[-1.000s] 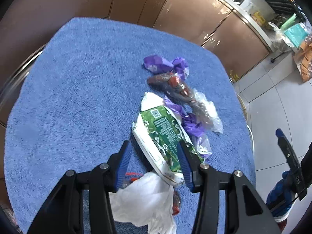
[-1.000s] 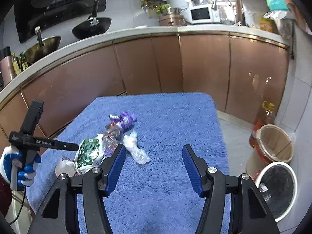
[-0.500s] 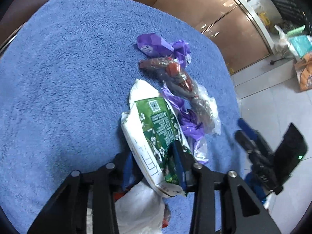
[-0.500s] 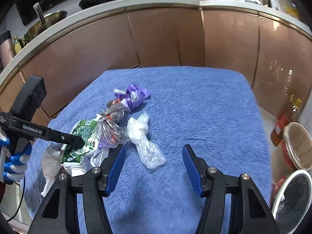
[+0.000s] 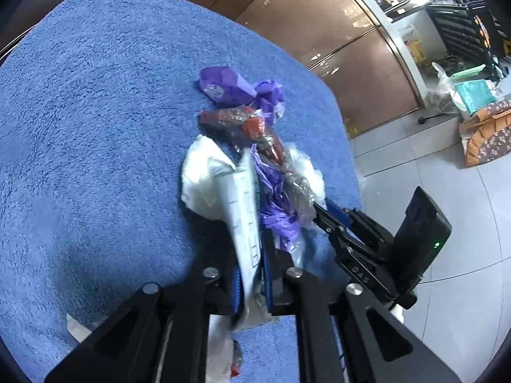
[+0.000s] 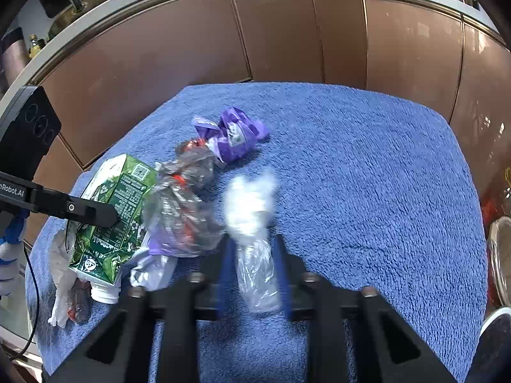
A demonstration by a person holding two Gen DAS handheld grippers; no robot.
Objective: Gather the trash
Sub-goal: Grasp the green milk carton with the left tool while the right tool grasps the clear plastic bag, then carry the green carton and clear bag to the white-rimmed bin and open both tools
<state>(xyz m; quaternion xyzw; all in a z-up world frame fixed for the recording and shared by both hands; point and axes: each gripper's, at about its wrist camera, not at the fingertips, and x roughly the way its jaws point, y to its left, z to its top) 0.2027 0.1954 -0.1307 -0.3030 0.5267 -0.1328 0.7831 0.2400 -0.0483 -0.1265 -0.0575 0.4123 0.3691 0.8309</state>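
Trash lies in a line on a blue towel-covered table (image 5: 80, 111). My left gripper (image 5: 250, 252) is shut on a flattened green and white carton (image 5: 242, 210), which is tilted on edge; the carton also shows in the right wrist view (image 6: 118, 201). My right gripper (image 6: 254, 255) is closed around a clear and white plastic bag (image 6: 254, 223), its fingers blurred by motion. A clear wrapper with red bits (image 6: 182, 204) and a purple wrapper (image 6: 233, 134) lie beside them.
Crumpled white tissue (image 6: 60, 271) and a small red scrap lie at the near left of the table. Brown kitchen cabinets (image 6: 287, 32) stand behind the table. Two bins (image 6: 499, 255) stand on the floor at the right edge.
My left gripper closed on the carton and tipped it on edge. My right gripper moved forward to the clear bag and closed around it.
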